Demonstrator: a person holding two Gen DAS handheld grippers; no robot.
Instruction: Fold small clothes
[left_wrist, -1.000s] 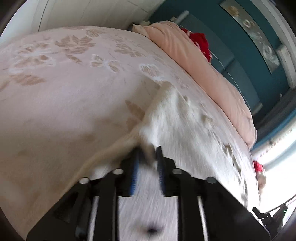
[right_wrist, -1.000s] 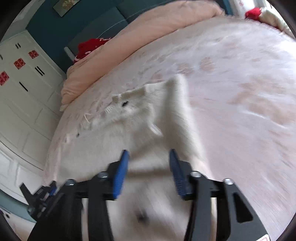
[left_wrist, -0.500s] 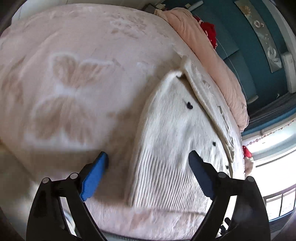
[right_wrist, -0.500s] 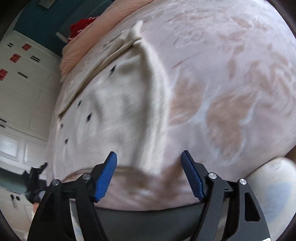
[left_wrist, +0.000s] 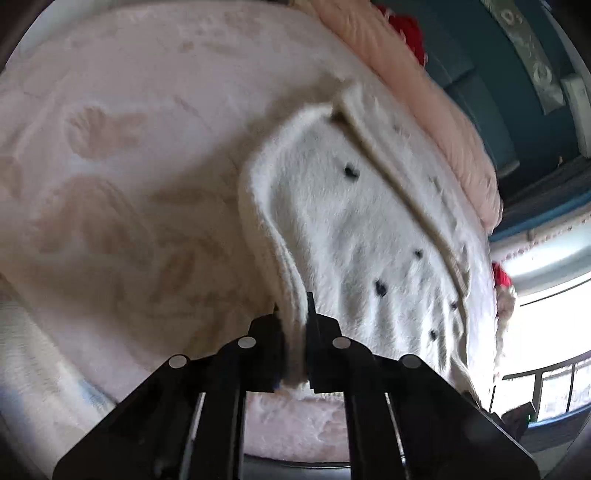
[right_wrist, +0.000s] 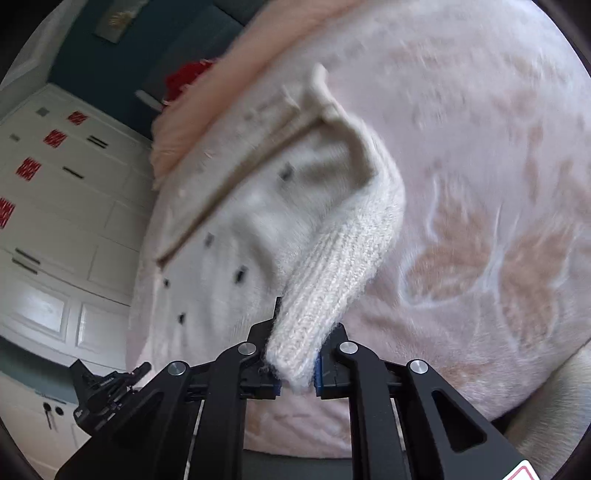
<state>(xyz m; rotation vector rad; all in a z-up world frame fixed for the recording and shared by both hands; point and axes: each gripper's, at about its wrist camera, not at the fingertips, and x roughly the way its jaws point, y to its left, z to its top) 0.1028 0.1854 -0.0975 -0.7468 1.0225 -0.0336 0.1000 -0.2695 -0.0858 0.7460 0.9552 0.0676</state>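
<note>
Wardrobe (right_wrist: 55, 206) behind right gripper (right_wrist: 295, 354) only

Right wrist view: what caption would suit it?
Right gripper pinches the ribbed hem of a white sweater lying on a pink bedspread.

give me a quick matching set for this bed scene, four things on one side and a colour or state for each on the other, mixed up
Things:
1. sweater
2. left tongs
3. pillow
4. quilt

Colour or state:
A. red
B. shut on the sweater's ribbed hem
C. peach, rolled along the far edge of the bed
D. cream with small dark spots

Pairs: 1-D, 2-B, 3-A, 4-C
</note>
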